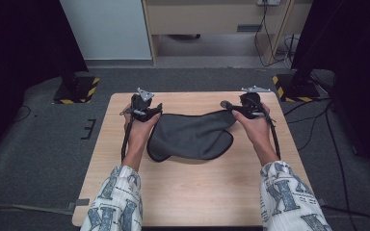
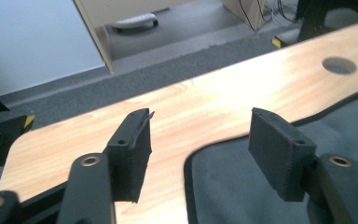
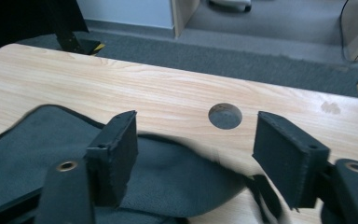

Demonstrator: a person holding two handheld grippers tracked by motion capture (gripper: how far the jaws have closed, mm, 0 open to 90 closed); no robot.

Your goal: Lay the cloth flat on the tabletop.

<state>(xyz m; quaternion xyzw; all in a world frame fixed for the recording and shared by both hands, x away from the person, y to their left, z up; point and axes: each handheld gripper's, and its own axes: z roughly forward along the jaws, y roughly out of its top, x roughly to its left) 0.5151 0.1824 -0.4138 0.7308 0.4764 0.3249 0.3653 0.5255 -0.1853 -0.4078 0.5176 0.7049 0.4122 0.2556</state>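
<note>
A dark grey cloth with a black sewn edge lies rumpled on the wooden table, towards its far half. My left gripper sits at the cloth's far left corner. In the left gripper view it is open, with the cloth's corner lying under and between the jaws, held by neither. My right gripper hovers at the cloth's far right corner. In the right gripper view it also stands open, above the cloth's raised edge, with nothing pinched.
A round hole pierces the table just beyond the right gripper. Two black stands with yellow-striped bases flank the table's far corners. Grey carpet, a wooden cabinet and cables lie beyond.
</note>
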